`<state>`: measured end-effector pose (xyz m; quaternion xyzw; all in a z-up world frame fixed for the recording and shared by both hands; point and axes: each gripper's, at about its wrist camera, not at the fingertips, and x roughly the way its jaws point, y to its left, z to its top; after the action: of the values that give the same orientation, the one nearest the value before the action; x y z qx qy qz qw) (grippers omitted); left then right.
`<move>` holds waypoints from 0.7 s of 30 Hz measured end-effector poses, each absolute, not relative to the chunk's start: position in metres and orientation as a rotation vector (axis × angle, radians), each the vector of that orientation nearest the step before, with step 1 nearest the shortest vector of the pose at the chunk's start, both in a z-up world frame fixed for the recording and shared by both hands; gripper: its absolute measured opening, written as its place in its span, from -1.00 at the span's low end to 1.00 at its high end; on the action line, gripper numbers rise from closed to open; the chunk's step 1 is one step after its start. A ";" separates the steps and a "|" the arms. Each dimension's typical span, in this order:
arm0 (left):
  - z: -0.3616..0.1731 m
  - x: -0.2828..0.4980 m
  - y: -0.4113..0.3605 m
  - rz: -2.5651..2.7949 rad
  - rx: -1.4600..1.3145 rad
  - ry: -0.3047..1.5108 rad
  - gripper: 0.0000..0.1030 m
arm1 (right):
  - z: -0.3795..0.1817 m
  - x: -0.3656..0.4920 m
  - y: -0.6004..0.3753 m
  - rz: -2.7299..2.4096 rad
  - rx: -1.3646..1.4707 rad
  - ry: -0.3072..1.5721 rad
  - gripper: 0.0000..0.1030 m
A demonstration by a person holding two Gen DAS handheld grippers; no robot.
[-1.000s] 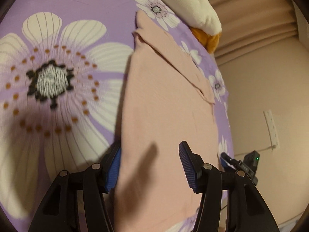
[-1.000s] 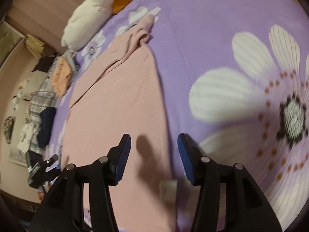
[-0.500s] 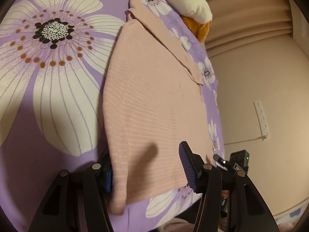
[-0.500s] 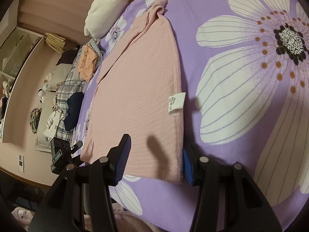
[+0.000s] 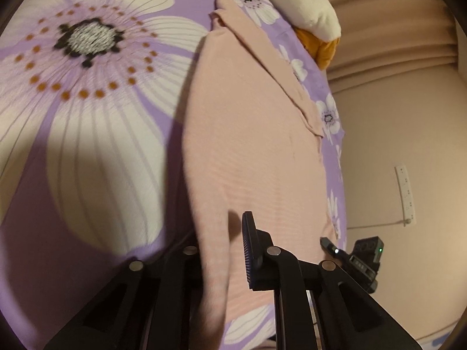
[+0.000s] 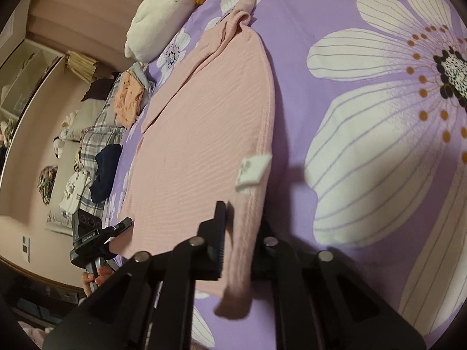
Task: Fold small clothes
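a pink garment [image 5: 251, 134] lies spread flat on the bed, over a purple bedspread [image 5: 181, 14] printed with big white flowers. both claws sit at its near hem, one on each corner.

the left claw [image 5: 224, 250] has just been closing and now pinches the hem's left corner: the cloth is bunched into a ridge between its jaws and hangs down toward 6 o'clock in the left wrist view. one dark ribbed pad [image 5: 248, 245] presses against the fabric's right side; the other is hidden behind the fold.

the right claw [image 6: 239, 242] has likewise just been closing and grips the hem's right corner, the stitched side edge pulled up into a thick roll that droops at 6 o'clock in the right wrist view. a small white care label [image 6: 252, 173] sticks out from that side seam just above the claw, toward 12 o'clock.

the garment's far end reaches 12 o'clock, where a sleeve lies folded across it near a white and orange plush toy [image 6: 157, 8]. at 9 o'clock in the right wrist view, a heap of other clothes [image 6: 99, 134] lies along the bed's far edge, well apart from the pink piece.
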<state>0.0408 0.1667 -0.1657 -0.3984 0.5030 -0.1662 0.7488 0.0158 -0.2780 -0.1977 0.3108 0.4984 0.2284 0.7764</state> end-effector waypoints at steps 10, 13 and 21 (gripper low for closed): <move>-0.134 0.039 0.164 -0.380 -0.826 1.020 -1.00 | -0.183 0.018 -0.275 0.521 0.707 1.006 -0.92; -0.105 0.047 0.157 -0.409 -0.797 0.932 -1.00 | -0.161 0.021 -0.277 0.556 0.728 0.924 -0.92; -0.046 0.061 0.156 -0.466 -0.731 0.751 -1.00 | -0.100 0.025 -0.274 0.624 0.693 0.723 -0.92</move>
<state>0.0613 0.1556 -0.0458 -0.3458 0.3554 -0.2206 0.8399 0.0254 -0.2744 -0.0996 0.3267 0.3408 0.2942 0.8310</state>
